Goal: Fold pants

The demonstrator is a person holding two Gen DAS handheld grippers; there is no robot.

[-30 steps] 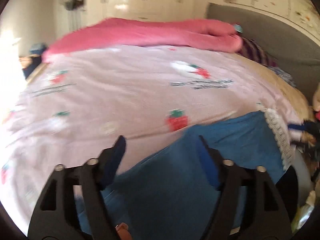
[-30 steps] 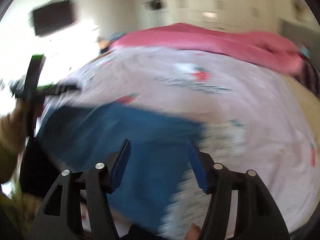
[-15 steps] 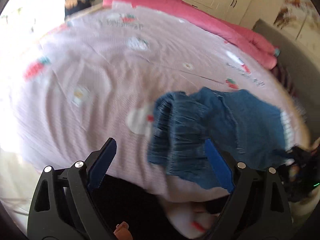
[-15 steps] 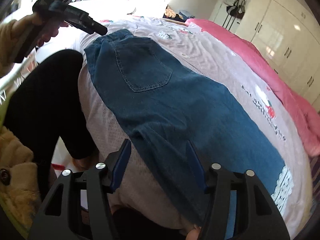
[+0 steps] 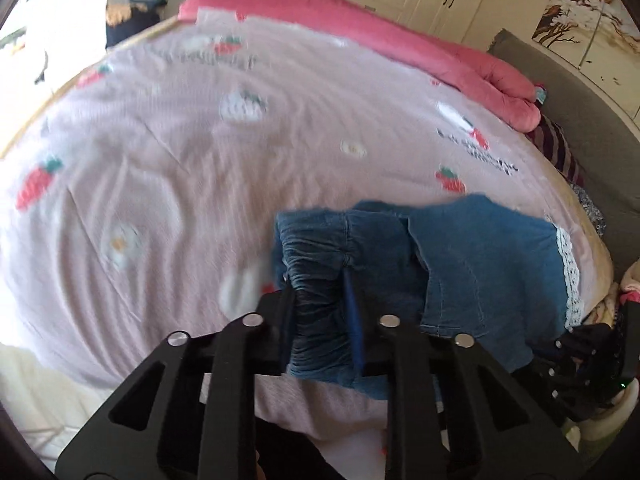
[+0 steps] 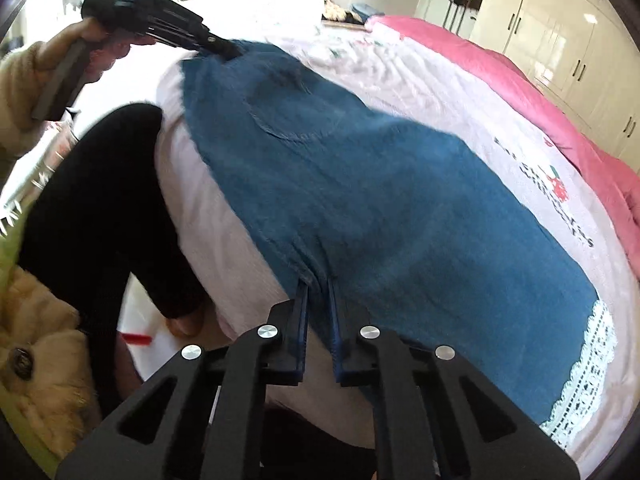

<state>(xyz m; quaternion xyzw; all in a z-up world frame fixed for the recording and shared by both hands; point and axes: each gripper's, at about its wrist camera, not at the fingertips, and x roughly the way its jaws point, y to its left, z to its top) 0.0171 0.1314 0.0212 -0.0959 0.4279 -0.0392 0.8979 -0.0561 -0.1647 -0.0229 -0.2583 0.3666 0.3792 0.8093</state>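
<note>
Blue denim pants [image 6: 380, 200] with a white lace hem [image 6: 588, 364] lie flat along the near edge of the pink strawberry-print bed [image 5: 200, 152]. My left gripper [image 5: 320, 280] has its jaws closing, and its pads press on the gathered elastic waistband [image 5: 316, 248]. From the right wrist, that left gripper [image 6: 224, 46] pinches the far end of the pants, with a hand [image 6: 92, 36] on its handle. My right gripper [image 6: 318, 288] is also closing, pads clamped on a fold at the pants' near edge, midway along.
A rolled pink quilt [image 5: 440, 52] lies along the far side of the bed, by a grey headboard [image 5: 580, 120] and a striped pillow [image 5: 556, 152]. White wardrobes [image 6: 560, 40] line the wall. The person's black-clad leg [image 6: 100, 208] stands against the bed's near edge.
Both grippers went from open to shut. The left came down onto the waistband and the right settled on the pants' near edge; the waistband end is now bunched.
</note>
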